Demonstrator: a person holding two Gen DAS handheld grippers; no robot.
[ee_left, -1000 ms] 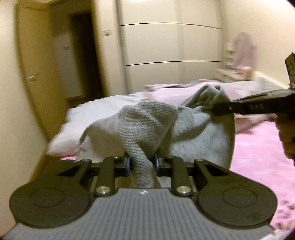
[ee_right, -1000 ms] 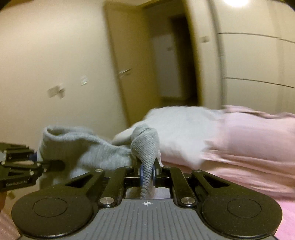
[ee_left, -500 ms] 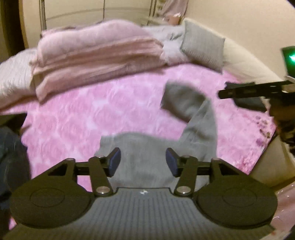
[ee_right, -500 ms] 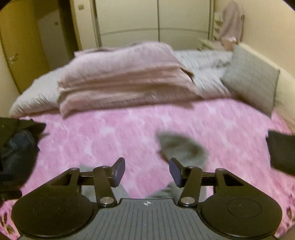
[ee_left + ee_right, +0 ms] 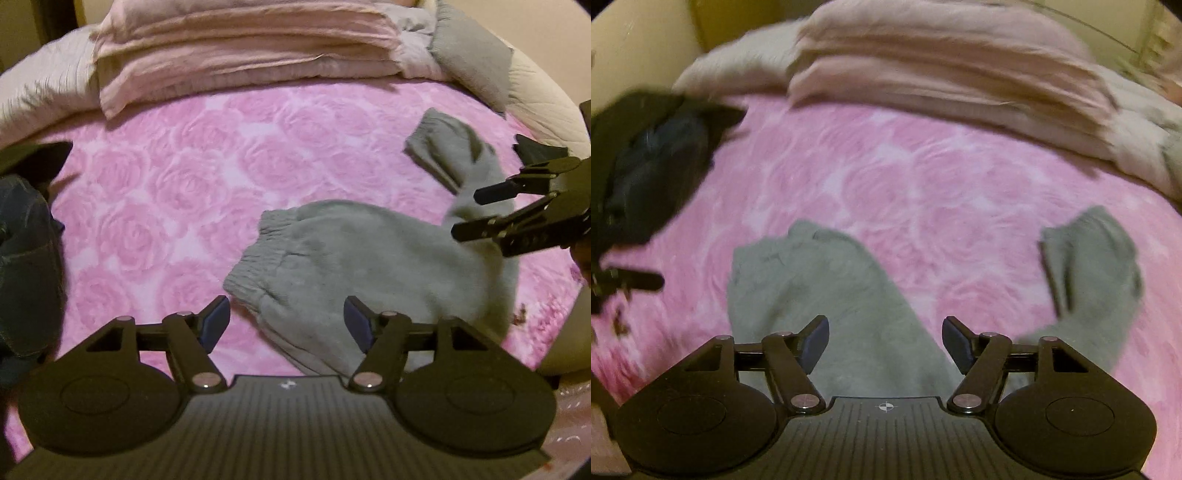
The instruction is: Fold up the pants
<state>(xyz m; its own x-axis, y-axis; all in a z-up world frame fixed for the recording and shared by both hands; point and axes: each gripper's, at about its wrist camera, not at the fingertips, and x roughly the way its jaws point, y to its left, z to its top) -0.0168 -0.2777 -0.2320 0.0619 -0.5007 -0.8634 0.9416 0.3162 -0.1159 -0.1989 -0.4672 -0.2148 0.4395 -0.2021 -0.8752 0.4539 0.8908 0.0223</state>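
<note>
Left gripper (image 5: 286, 321): jaws opening, pads well apart, pressing on nothing. Grey pants (image 5: 369, 258) lie on the pink rose-patterned bedspread (image 5: 166, 184) beyond and below the jaws. Elastic waistband (image 5: 258, 254) sits just ahead of the gap, toward the left pad. Bulk of the cloth spreads ahead and to the right of the right pad (image 5: 356, 325); one fold runs down between the two pads toward the camera. A leg trails farther off to the right and ends in a cuff (image 5: 439, 147) well beyond the jaws.

Right gripper (image 5: 884, 339): jaws likewise opening, wide, empty of any grip. In the right wrist view the pants (image 5: 831, 302) fill the gap between the pads and run ahead to the left. The cuff end (image 5: 1089, 258) lies ahead and right of the right pad, apart from the main body, pink cover between them. View is blurred; cloth detail is poor.

From the left wrist view, the right gripper (image 5: 476, 214) shows at the far right, fingers spread over the pants leg; contact cannot be told.

Dark clothing (image 5: 26, 258) is heaped far left of the left jaws. Folded pale pink bedding (image 5: 240, 48) lies well beyond them, a grey pillow (image 5: 472, 62) to its right.
</note>
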